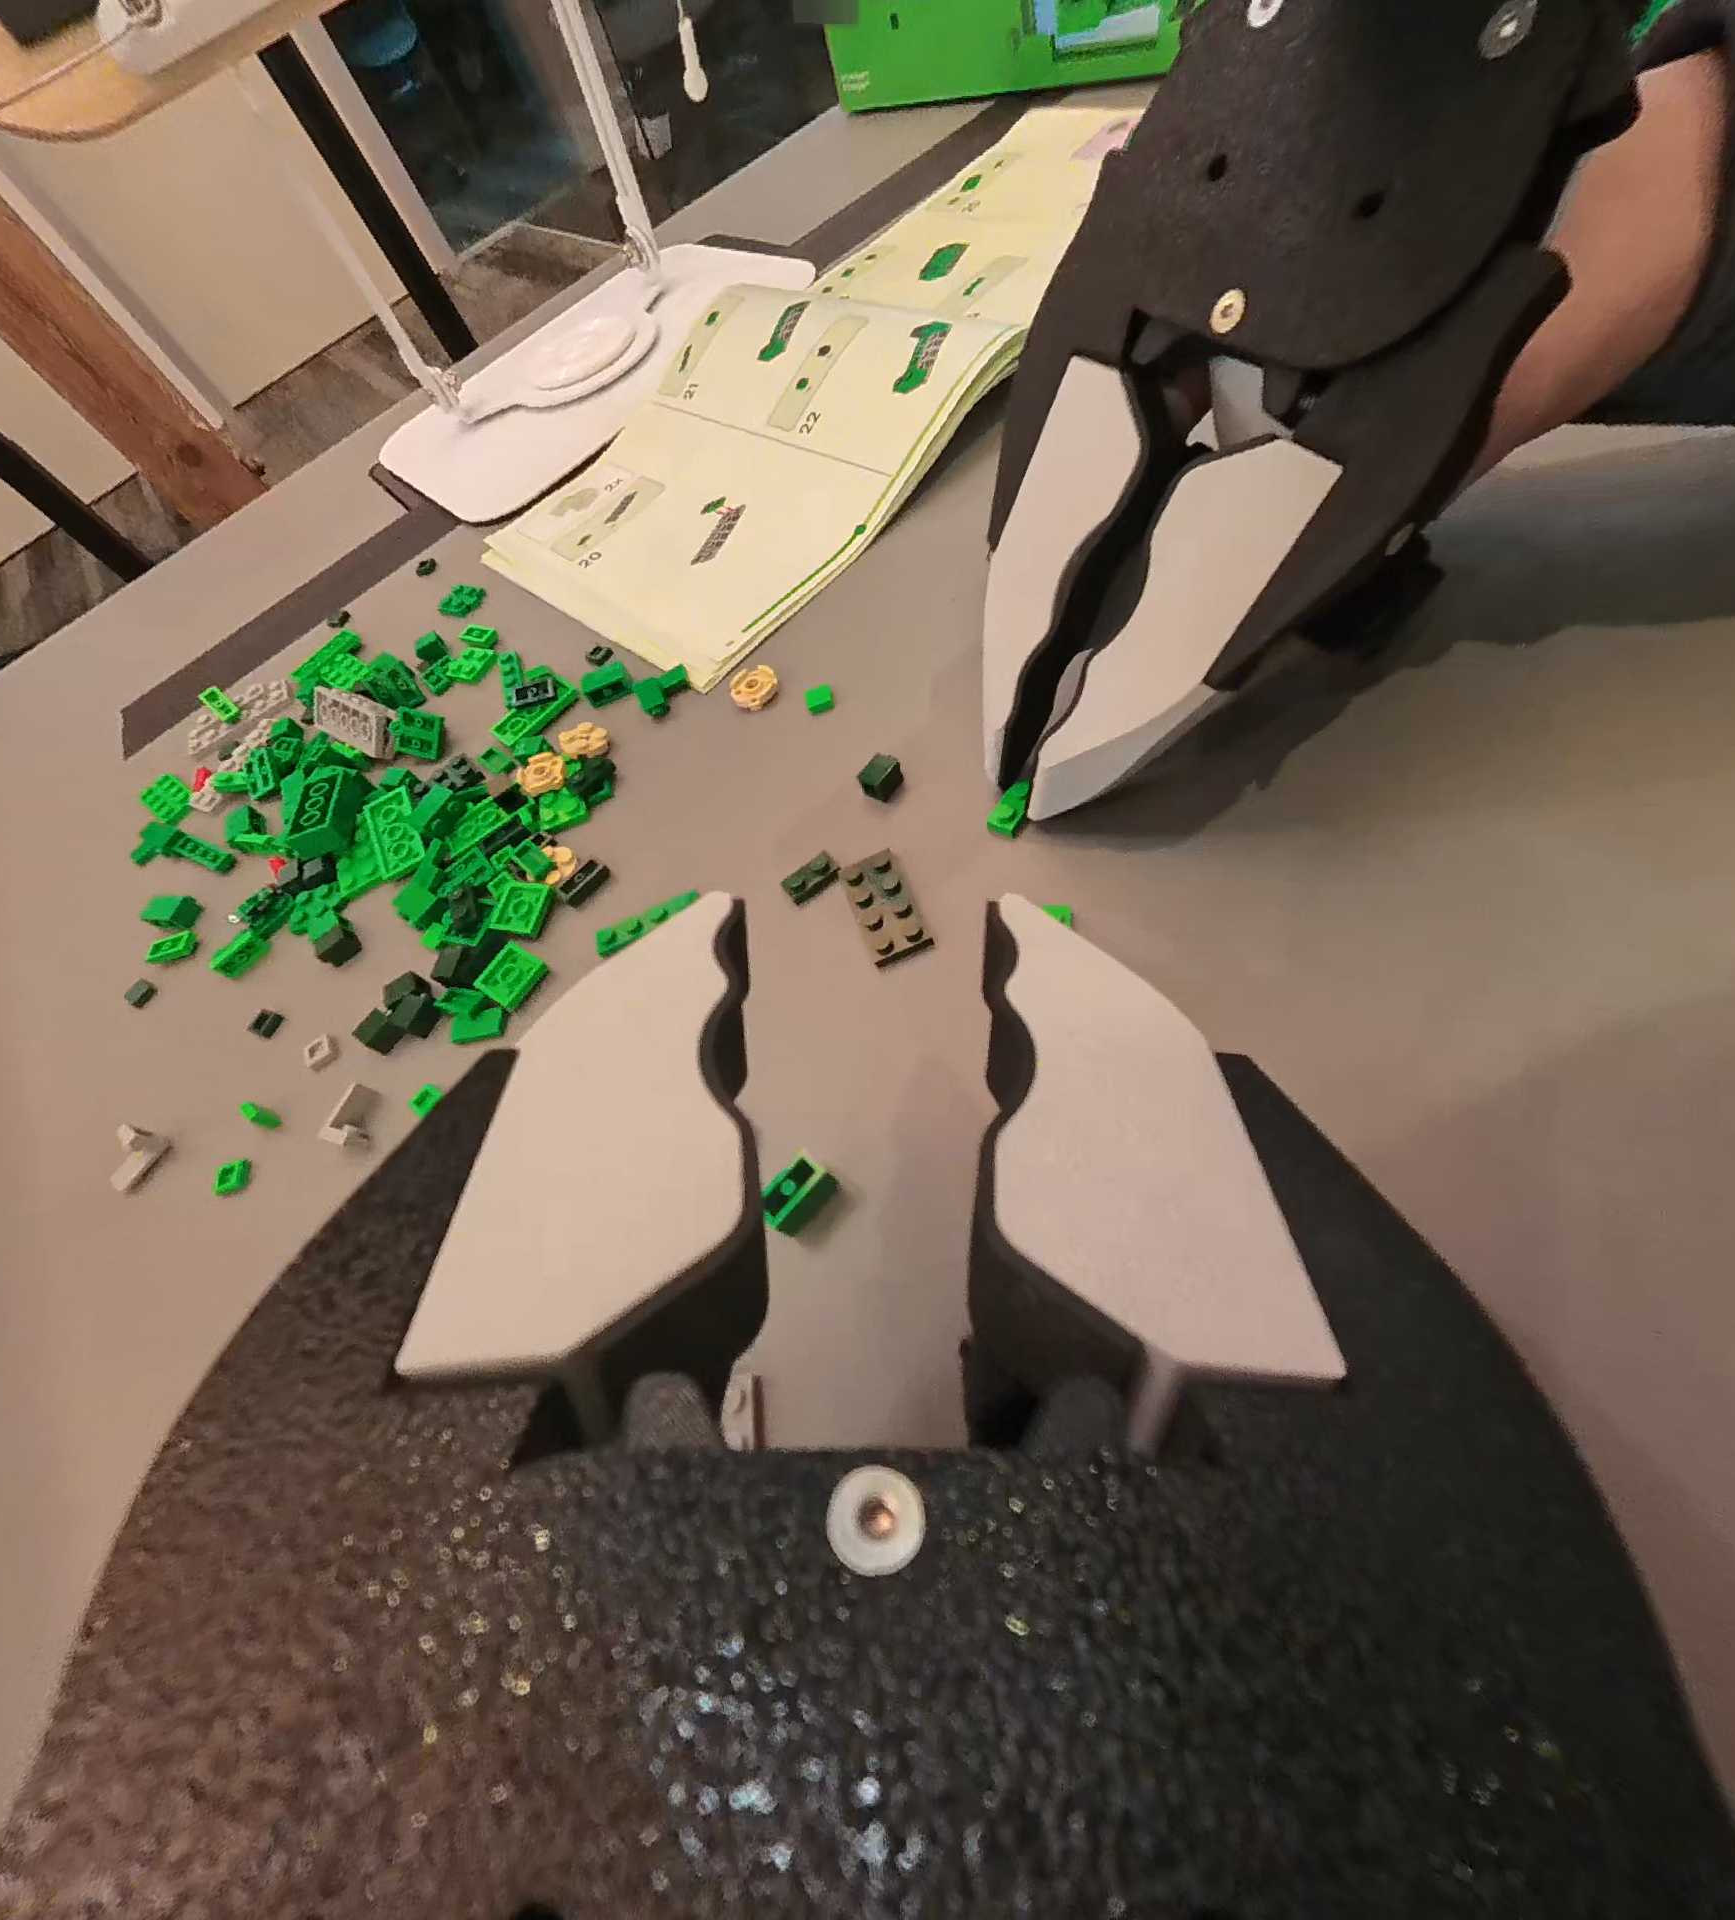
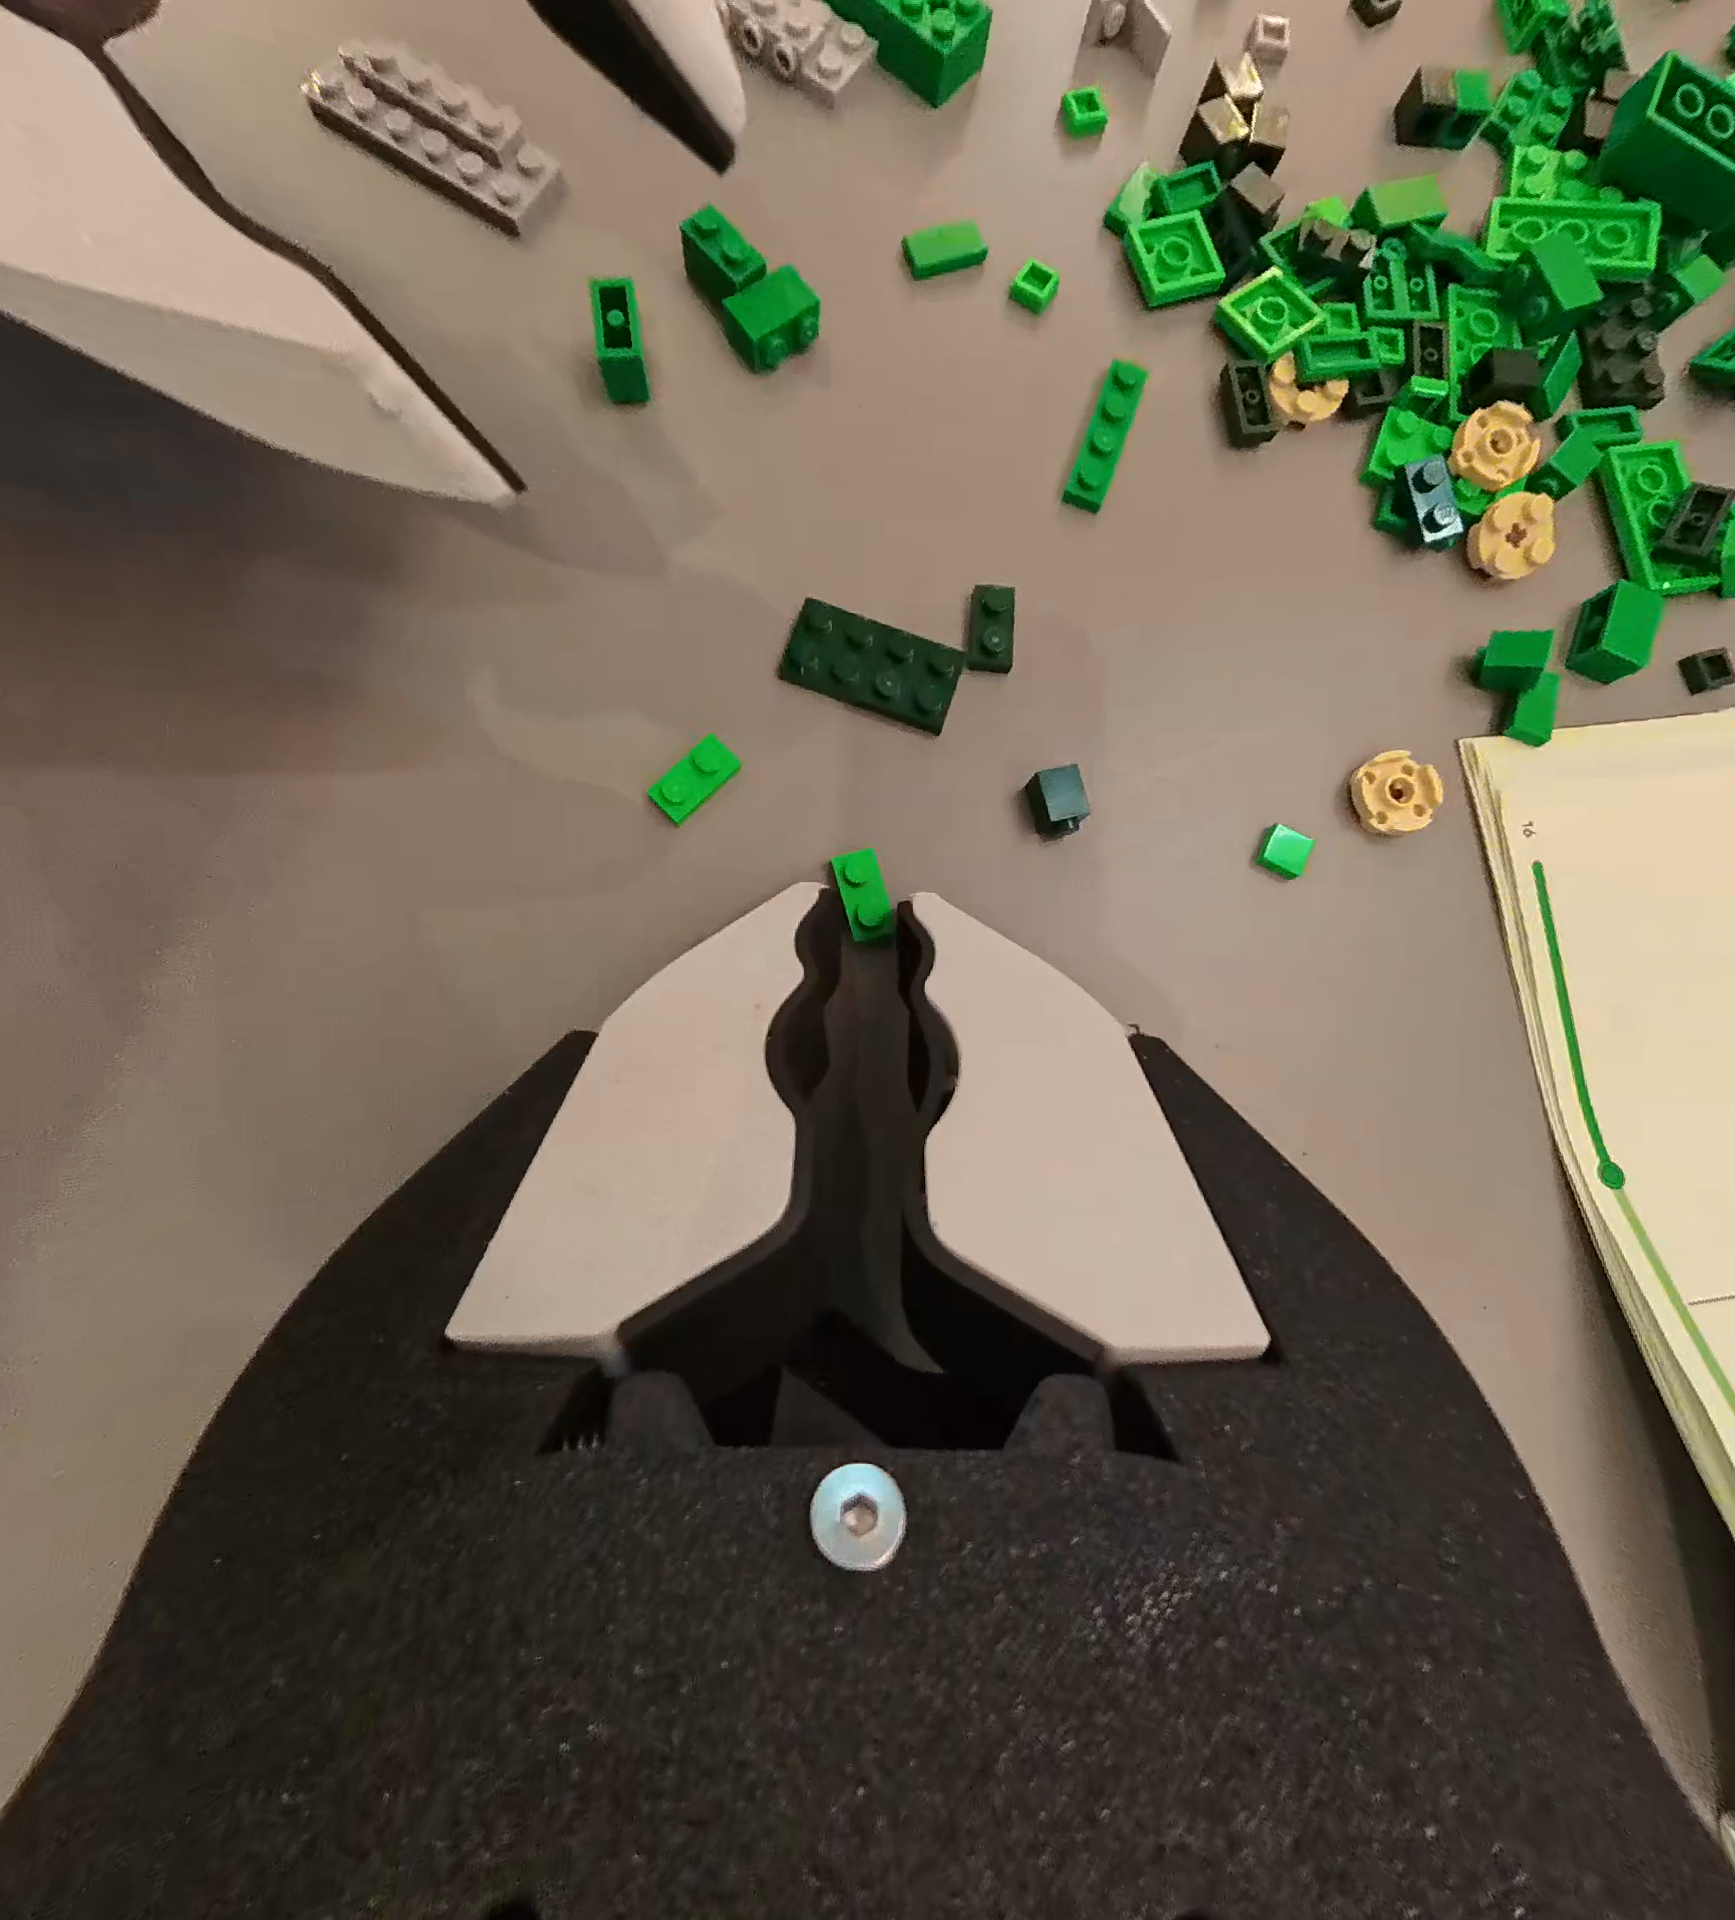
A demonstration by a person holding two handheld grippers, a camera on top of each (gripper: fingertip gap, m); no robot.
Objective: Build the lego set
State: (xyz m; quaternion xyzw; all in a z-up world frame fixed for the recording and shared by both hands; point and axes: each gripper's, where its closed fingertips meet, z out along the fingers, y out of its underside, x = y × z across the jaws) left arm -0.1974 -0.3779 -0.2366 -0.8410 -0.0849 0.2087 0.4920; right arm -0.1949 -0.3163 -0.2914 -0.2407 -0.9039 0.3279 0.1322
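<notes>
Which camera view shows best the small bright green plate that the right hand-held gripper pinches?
The right wrist view: the small bright green plate sits centred between the right hand-held gripper tips, studs visible. The left wrist view shows it far off, mostly hidden.

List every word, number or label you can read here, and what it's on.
I won't quote writing; only where it stands.
Instruction booklet: step numbers beside the diagrams.
Green box: print too blurred to read.
Loose bricks: none legible.
</notes>
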